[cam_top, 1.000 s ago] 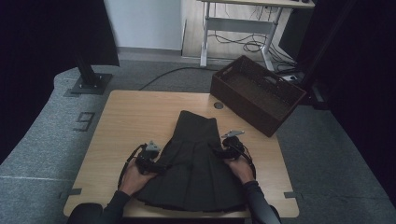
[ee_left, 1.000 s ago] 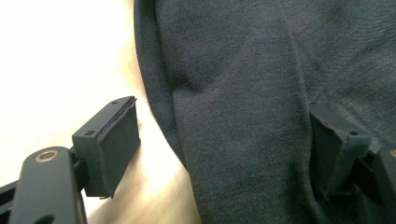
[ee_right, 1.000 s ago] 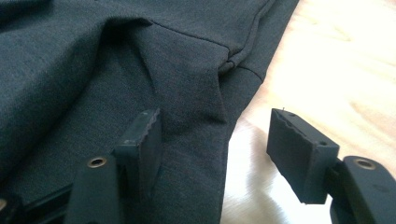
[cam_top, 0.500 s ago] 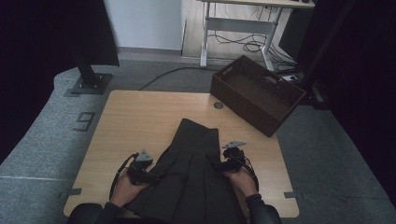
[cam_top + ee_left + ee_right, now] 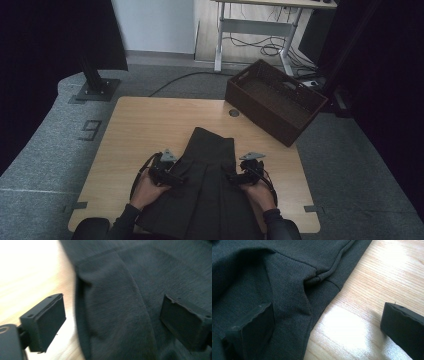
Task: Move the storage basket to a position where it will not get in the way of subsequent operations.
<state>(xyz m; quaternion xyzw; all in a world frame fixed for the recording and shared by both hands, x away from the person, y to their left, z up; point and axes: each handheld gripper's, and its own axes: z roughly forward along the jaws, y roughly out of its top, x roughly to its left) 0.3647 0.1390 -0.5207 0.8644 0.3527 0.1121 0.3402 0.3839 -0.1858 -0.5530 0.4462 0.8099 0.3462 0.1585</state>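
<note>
Dark grey cloth, a pleated skirt [image 5: 207, 190] by the look of it, lies flat in the lower middle of the high view, its narrow end toward the centre of the wooden table [image 5: 150, 125] and its wide end running off the near edge. A brown basket [image 5: 275, 100] sits at the upper right, well apart from it.

The left gripper [image 5: 167, 176] is at the skirt's left edge and the right gripper [image 5: 239, 178] at its right edge. Both have just been opening, and their jaws stand wide with nothing pinched: in the left gripper view the skirt's edge [image 5: 82, 315] lies between the pads untouched, and in the right gripper view one pad is over cloth [image 5: 287, 290] and the other over bare wood.

The step in hand looks like a fresh grasp on both side edges. To do it well, I would lower each gripper until one pad slides under the hem, take only the layer meant to move, close both at matching spots, and lift evenly so the pleats stay straight.
</note>
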